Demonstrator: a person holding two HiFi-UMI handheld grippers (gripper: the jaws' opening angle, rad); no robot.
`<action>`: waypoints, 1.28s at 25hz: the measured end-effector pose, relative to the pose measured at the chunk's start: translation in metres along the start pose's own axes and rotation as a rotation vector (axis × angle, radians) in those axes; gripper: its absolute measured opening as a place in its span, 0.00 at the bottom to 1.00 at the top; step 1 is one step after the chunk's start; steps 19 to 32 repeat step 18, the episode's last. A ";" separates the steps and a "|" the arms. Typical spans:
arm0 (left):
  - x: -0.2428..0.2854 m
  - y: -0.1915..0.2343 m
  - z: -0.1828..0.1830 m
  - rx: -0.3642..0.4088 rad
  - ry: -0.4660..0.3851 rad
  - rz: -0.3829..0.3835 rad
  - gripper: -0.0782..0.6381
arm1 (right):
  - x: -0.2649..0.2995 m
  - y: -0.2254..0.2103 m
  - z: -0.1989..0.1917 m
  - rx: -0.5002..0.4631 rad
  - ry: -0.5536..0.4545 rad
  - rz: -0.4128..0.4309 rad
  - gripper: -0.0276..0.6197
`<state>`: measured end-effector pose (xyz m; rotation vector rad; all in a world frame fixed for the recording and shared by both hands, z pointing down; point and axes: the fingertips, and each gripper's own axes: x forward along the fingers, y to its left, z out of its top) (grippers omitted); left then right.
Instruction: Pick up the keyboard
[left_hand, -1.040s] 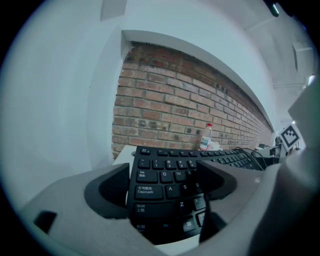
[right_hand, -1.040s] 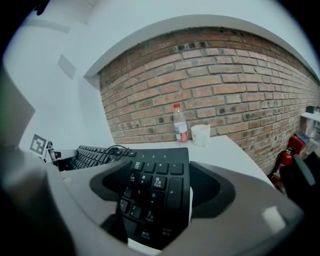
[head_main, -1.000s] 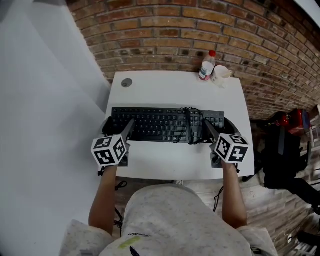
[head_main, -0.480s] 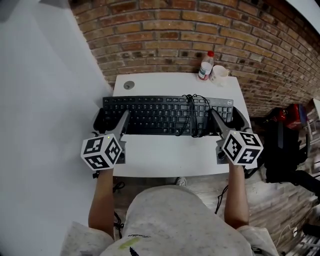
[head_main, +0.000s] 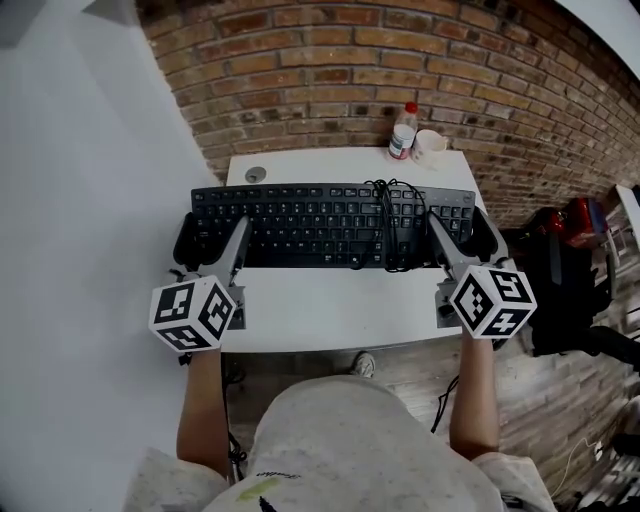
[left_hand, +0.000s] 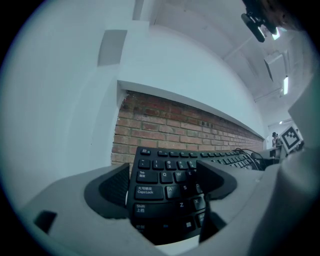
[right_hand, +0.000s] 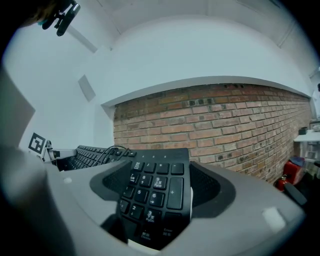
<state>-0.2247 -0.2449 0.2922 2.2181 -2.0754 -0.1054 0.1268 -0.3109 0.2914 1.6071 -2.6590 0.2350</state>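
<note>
Keyboard (head_main: 320, 225) part-hidden: left tongs (head_main: 210, 238); right tongs (head_main: 465, 236)

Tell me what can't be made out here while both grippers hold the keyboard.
- Keyboard underside: hidden in every view by its own body.
- Bottle label: head view, too small to read.
- Cup contents: head view, too small to tell.
- Cable plug end: head view, lost in the coil on the keys.
- Nearest keys: hidden by the gripper's own body in the left gripper view and the right gripper view.
</note>
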 end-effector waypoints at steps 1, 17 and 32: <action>0.000 0.000 0.001 0.000 -0.002 -0.002 0.68 | -0.001 0.001 0.001 -0.001 -0.003 -0.002 0.63; 0.004 0.002 -0.008 -0.014 0.015 -0.005 0.68 | 0.000 -0.001 -0.005 -0.003 0.012 -0.014 0.62; 0.009 0.003 -0.009 -0.016 0.016 -0.005 0.68 | 0.004 -0.002 -0.005 -0.003 0.013 -0.016 0.62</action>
